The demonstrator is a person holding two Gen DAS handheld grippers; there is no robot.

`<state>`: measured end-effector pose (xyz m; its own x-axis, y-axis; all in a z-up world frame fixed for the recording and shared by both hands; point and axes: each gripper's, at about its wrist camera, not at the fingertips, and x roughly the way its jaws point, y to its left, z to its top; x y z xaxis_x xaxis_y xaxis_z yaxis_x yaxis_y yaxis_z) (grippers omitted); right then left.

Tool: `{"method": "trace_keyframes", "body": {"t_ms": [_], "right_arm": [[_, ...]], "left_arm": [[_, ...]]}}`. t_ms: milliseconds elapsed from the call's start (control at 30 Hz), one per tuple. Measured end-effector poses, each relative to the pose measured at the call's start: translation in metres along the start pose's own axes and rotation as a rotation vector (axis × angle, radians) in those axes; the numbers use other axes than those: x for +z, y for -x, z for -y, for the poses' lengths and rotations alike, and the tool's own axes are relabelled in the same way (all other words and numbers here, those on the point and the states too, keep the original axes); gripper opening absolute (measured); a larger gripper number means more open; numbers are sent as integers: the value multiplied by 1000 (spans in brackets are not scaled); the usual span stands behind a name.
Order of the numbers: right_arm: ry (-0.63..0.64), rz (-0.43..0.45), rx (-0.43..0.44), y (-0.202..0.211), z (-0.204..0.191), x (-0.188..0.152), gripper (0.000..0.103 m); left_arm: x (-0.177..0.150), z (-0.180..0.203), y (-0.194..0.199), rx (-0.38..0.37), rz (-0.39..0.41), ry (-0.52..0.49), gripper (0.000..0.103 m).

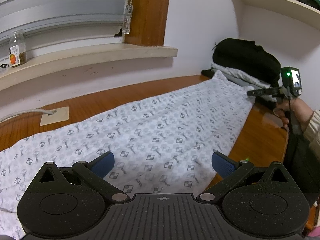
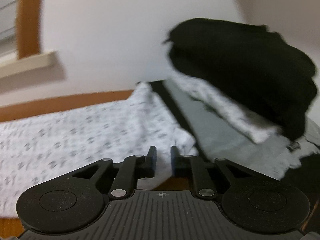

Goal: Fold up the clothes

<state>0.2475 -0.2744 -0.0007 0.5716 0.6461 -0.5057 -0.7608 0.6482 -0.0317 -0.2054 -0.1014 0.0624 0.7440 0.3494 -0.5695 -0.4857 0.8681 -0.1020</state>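
A white garment with a grey checked print (image 1: 150, 124) lies spread flat along the wooden table (image 1: 260, 132). My left gripper (image 1: 162, 157) hovers over its near end, blue pads wide open, nothing between them. My right gripper (image 1: 250, 93), held in a person's hand (image 1: 296, 110), sits at the garment's far right corner. In the right wrist view, which is blurred, the right gripper (image 2: 163, 150) has its jaws narrowly apart, with the edge of the garment (image 2: 80, 132) showing in the gap. The pads do not visibly press on it.
A pile of clothes stands at the back right: a black garment (image 1: 246, 58) (image 2: 240, 70) on top of a folded white patterned one (image 2: 220, 108). A jar (image 1: 17, 49) stands on the windowsill (image 1: 90, 58). A cable plate (image 1: 55, 116) sits in the table at left. A bookshelf (image 1: 280, 6) hangs above.
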Motion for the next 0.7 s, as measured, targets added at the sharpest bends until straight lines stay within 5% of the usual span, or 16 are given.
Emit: {"method": "trace_keyframes", "body": {"t_ms": [267, 400, 467, 533, 700], "right_arm": [[-22, 66, -84, 6, 4, 1, 32], [-23, 29, -95, 2, 4, 2, 32], [-14, 22, -85, -1, 4, 2, 27], [-5, 15, -75, -5, 4, 1, 10], [-8, 73, -15, 10, -2, 11, 8]], "left_arm": [[-1, 1, 0, -2, 1, -2, 103], [-2, 2, -2, -3, -2, -4, 103], [-2, 2, -2, -5, -1, -4, 103], [-2, 2, -2, -5, -3, -4, 103], [-2, 2, -1, -2, 5, 2, 103]]}}
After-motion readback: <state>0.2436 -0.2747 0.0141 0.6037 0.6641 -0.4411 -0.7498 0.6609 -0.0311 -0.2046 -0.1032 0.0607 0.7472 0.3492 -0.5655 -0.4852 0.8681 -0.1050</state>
